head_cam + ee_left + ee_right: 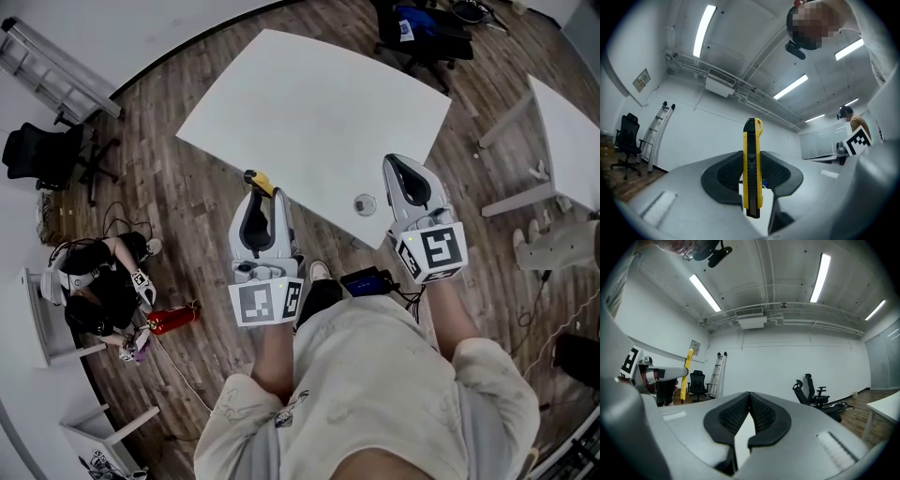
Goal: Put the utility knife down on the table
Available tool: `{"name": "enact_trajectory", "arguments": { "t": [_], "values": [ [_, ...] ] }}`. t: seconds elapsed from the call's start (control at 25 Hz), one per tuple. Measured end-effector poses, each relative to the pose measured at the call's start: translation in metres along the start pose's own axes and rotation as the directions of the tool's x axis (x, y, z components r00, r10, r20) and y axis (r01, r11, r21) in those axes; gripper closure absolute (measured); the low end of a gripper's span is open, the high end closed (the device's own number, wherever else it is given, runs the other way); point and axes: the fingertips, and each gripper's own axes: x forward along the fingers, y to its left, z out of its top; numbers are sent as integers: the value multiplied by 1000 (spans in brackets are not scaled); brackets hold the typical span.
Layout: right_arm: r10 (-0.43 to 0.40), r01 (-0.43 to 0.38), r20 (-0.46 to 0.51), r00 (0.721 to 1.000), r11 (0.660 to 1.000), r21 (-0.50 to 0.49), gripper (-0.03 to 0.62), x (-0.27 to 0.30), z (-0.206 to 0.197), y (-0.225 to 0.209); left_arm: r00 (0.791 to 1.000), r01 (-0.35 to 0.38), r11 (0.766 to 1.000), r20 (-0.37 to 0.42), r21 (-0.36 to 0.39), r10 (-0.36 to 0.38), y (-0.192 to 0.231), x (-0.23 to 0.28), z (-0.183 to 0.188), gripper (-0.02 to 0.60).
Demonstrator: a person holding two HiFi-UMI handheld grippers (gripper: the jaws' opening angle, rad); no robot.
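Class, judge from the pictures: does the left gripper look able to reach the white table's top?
Probably yes: the left gripper, shut on the utility knife, is at the table's near edge, with bare tabletop ahead.

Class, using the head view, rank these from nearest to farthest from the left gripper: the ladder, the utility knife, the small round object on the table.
1. Utility knife: clamped in the left gripper jaws.
2. Small round object: rightward, near the table edge.
3. Ladder: far upper left, by the wall.

Glossy yellow-and-black plastic utility knife (752, 173), ribbed matt black claw pads (726, 176), smooth white table (309, 122), wood-plank floor (187, 206)
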Motion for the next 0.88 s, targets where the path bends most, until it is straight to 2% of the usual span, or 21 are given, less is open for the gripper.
{"name": "enact_trajectory", "arguments": {
  "t": [0.48, 0.88],
  "values": [
    [-37, 37, -17, 999, 999, -35, 588, 117, 24, 66, 999, 35, 998, 7, -52, -35, 132, 45, 12, 449],
    [-109, 108, -11, 994, 993, -50, 588, 182, 44, 87, 995, 97, 993, 4, -65, -97, 202, 90, 20, 449]
  ]
}}
